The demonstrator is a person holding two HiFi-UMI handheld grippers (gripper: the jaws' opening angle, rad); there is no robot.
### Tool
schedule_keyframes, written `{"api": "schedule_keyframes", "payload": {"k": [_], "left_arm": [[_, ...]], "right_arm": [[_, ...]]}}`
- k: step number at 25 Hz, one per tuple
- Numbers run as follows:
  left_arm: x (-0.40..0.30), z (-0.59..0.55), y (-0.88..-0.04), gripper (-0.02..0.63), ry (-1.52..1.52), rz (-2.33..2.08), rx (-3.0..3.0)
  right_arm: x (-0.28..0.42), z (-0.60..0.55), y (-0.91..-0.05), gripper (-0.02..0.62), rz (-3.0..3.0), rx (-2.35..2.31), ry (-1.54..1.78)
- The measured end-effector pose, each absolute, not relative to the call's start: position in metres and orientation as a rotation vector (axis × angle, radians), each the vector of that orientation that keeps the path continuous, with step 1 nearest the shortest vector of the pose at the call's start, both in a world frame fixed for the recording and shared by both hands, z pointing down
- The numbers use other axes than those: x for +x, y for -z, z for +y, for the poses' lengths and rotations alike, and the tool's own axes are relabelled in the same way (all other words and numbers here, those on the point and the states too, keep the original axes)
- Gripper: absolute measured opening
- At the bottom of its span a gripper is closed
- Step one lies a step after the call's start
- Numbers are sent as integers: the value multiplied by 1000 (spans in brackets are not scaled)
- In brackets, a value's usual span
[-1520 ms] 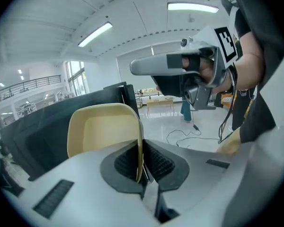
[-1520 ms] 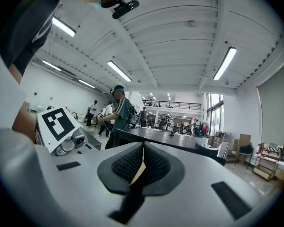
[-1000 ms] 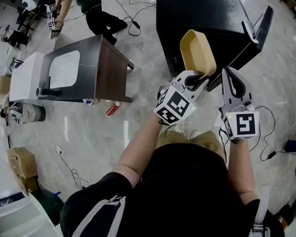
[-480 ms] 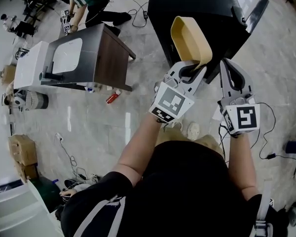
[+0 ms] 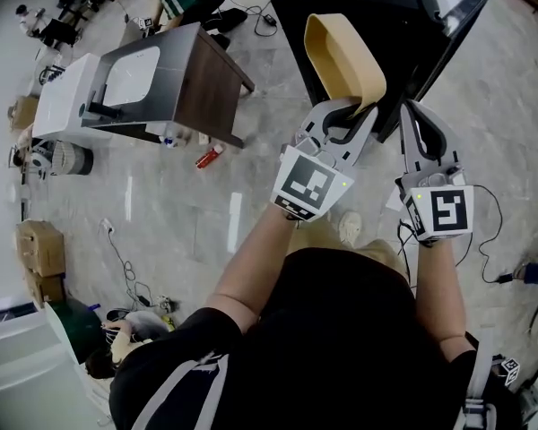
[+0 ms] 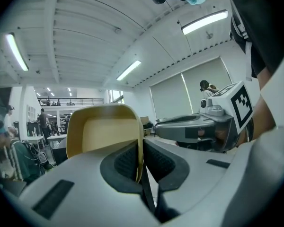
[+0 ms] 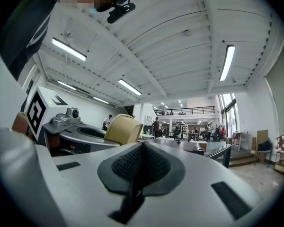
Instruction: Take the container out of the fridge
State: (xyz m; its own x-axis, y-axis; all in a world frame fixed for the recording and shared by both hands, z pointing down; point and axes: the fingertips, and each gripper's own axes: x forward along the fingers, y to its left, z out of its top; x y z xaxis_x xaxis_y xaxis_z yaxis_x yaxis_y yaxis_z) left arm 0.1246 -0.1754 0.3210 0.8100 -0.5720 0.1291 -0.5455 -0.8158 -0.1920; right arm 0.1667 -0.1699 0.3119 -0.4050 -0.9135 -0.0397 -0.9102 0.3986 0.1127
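Carrying, head view: the left gripper [image 5: 345,119] has the tan container [image 5: 342,56] by one wall, stood on edge rather than level; a pinch on a thin wall lets the tub hang that way.
Fridge, head view: the black fridge [image 5: 377,3] stands ahead with its door [image 5: 455,25] swung open. The container shows against its dark body but sits up near the person's chest, so I judge it already out.
Spare claw, head view: the right gripper [image 5: 415,115] rides just beside the left one, apart from the container, probably kept free for the door.
Left claw, left gripper view: the jaws are nearly together, parted only by the container's wall. One pad presses inside the tub and one outside, with the rim standing well above them.
Container, left gripper view: the hollow faces the camera and looks empty, so tilting it should spill nothing.
Right claw, right gripper view: the pads meet along their whole length with nothing between them, so the gripper is closed and empty.
Container, right gripper view: the tub's tan back shows off to the left above the left gripper, clear of this claw.
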Motion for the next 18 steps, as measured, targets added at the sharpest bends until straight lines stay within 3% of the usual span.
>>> {"api": "schedule_keyframes", "payload": {"k": [18], "left_arm": [[112,-148,-303,31,201,978,-2799]], "right_arm": [[161,-146,-308,37,-2653,1679,196]]}}
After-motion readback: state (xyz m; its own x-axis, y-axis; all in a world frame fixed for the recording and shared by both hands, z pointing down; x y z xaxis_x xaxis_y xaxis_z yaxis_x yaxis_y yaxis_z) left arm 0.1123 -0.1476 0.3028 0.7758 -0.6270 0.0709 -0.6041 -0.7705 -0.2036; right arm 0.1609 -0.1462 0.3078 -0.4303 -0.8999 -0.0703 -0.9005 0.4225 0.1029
